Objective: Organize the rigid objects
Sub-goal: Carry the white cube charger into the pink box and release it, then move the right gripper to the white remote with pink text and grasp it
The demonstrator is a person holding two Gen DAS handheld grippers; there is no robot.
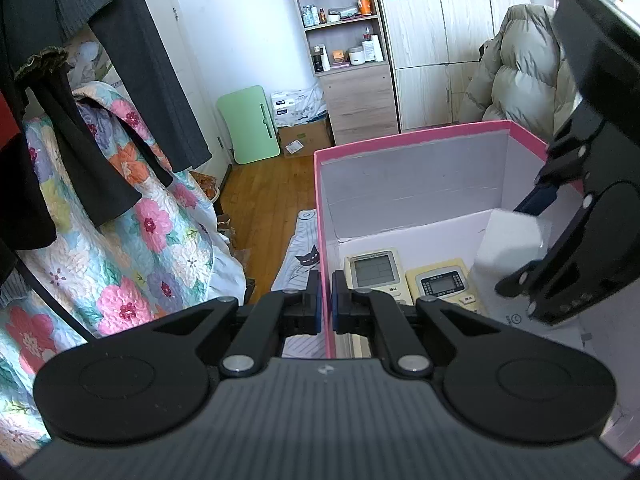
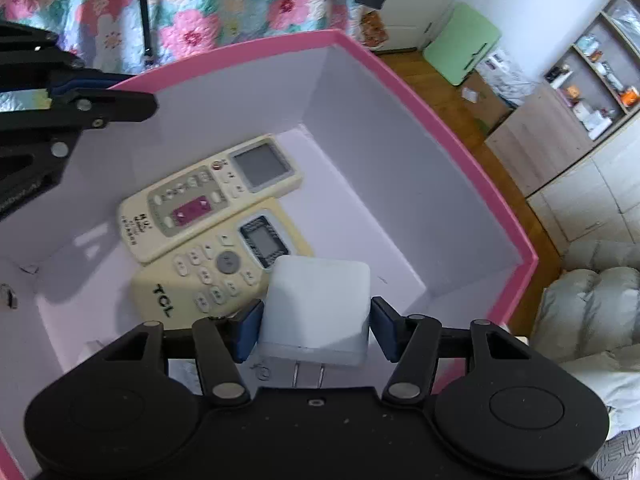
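Nearest the right wrist camera, the right gripper [image 2: 314,326] hangs over the pink-rimmed box [image 2: 460,152] with a white plug-in charger [image 2: 318,308] between its blue pads [image 2: 246,330]. The left pad lies against the charger's side, while a thin gap shows at the right pad, so the hold looks loose; the jaws stand about half apart around the block. Two metal prongs [image 2: 308,374] stick out of the charger's near face, toward the camera. The picture is a little blurred around the charger.

Just beyond it, on the box's white floor, lie two cream air-conditioner remotes side by side and touching. The nearer one, the TCL remote [image 2: 208,276], has its screen end partly hidden behind the charger. The farther one, a remote with a magenta button panel [image 2: 208,196], lies flat with its screen toward the far corner.

At the left side of the box, the left gripper [image 1: 326,296] is shut on the pink wall [image 1: 320,200], one finger outside and one inside, pads pressed to the card.

Past the box a wooden floor [image 1: 272,200] runs to a green folding board [image 1: 250,122] leaning on the wall, a shelf unit [image 1: 344,20] with bottles and jars, and a floral quilt [image 1: 132,240] at the left.
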